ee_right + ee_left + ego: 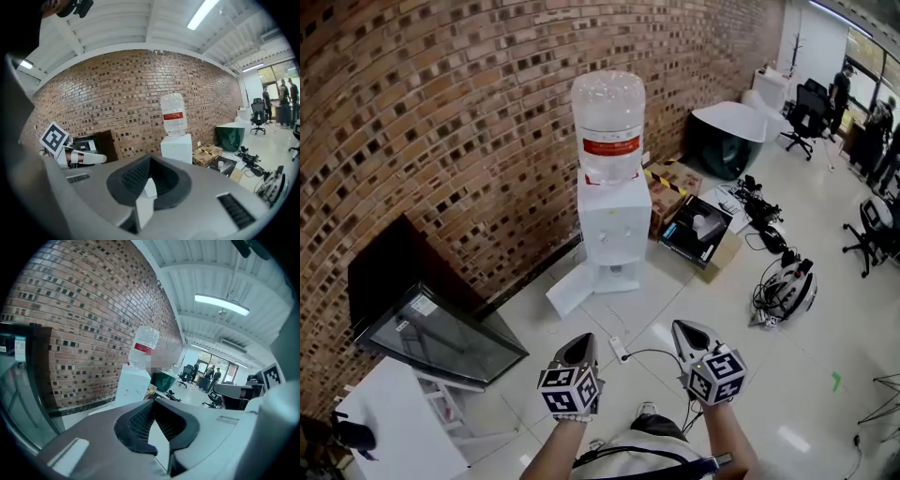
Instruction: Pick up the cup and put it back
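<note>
Against the brick wall (441, 112) stands the largest item, a white water dispenser (609, 234) with an upturned bottle (607, 122) on top. It sits on the pale floor (712, 309), well apart from both claws. At lower left is a corner of a white desk (394, 427), with a dark glass-fronted unit (431, 328) beside it.

Left claw (583, 342): jaws together, nothing between them; the left gripper view agrees. Right claw (684, 330): jaws together as well, empty. The two are side by side low in the head view, both pointing roughly toward the dispenser.

Cup: not found in any view. If it is at the dispenser, it is too small to tell.

Judgement: the step in hand is the approach, and no grasp has begun. The next move calls for locating the cup and closing the gap to it. One claw must open wide enough to take the cup's wall before it closes, and the cup should stay upright.
</note>
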Available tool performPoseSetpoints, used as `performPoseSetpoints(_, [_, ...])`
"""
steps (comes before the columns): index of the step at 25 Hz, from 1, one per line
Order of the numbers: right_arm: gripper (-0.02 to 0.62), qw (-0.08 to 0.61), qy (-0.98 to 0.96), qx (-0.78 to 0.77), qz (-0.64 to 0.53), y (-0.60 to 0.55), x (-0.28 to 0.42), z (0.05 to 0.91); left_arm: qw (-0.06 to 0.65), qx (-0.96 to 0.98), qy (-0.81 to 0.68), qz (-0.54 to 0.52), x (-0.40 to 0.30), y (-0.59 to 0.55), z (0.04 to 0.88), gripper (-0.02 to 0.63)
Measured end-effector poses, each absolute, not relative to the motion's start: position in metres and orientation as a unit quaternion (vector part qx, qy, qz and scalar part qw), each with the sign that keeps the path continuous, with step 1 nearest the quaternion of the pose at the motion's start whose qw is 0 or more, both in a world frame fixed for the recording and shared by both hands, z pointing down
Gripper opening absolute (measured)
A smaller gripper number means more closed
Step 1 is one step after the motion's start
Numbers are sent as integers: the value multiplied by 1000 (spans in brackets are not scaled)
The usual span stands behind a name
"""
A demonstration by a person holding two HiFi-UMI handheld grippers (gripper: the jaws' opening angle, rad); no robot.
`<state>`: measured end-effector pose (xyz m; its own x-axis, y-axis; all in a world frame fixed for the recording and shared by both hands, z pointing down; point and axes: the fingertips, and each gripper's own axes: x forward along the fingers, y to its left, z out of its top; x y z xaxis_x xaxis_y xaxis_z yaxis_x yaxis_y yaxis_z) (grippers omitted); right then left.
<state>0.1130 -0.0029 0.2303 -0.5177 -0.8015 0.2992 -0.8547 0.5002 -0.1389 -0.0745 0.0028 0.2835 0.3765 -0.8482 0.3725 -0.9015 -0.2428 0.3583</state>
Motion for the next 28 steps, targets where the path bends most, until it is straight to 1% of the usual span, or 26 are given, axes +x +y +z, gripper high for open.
performPoseSetpoints(4, [12, 84, -854, 495, 139, 50, 83, 227, 244, 801, -543, 60, -92, 47, 279, -2])
performPoseSetpoints(12, [12, 84, -849, 499, 153, 135, 33, 234, 231, 818, -524, 52, -114, 111, 278, -2])
performPoseSetpoints(16, [12, 81, -842, 508, 160, 155, 26, 236, 244, 817, -520, 48, -118, 135, 284, -2])
performPoseSetpoints(28, [12, 106, -845, 502, 153, 159, 31, 239, 235, 818, -524, 35, -112, 142, 268, -2])
